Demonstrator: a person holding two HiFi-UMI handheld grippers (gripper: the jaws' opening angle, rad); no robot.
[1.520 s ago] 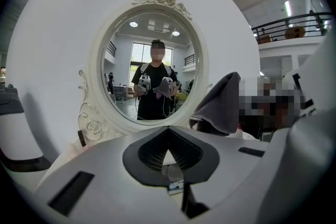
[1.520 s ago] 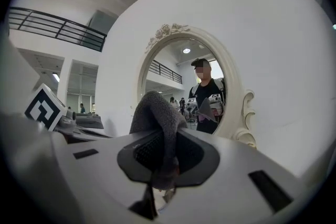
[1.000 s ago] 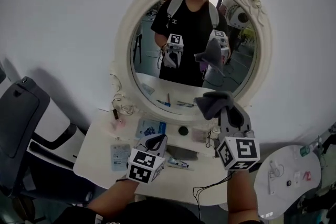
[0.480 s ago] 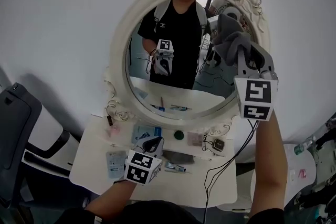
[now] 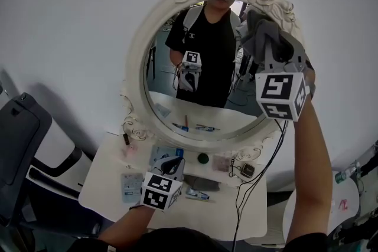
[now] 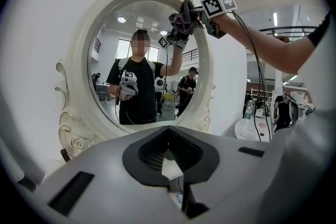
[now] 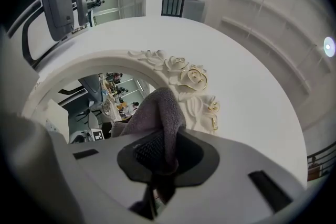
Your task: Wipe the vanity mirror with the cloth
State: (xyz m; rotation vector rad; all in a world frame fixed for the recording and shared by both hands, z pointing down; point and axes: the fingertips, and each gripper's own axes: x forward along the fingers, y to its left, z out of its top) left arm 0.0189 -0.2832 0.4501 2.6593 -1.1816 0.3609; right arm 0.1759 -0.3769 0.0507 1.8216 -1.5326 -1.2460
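The right claw (image 5: 269, 44) grips the grey cloth (image 5: 258, 26) at the upper right edge of the vanity mirror (image 5: 159, 68). The left claw (image 5: 170, 164) hangs clenched and empty above the desk (image 5: 103, 183).

The cloth (image 5: 258, 29) is a plain mid-grey with no print. The mirror frame (image 5: 136, 62) is cream-white all round, and the carved roses (image 7: 194, 78) at its top carry faint gold edging in the right gripper view. Behind it the wall (image 5: 71, 20) is flat white. The right hand-held gripper (image 5: 273, 50) and the left hand-held gripper (image 5: 171, 163) both have pale grey bodies, and each bears a white cube patterned with black square markers. The worktop (image 5: 103, 174) is white, and a small round thing (image 5: 203, 157) on it is dark green. The chair (image 5: 20, 133) is dark grey. The shirt (image 5: 209, 50) reflected in the glass is black.
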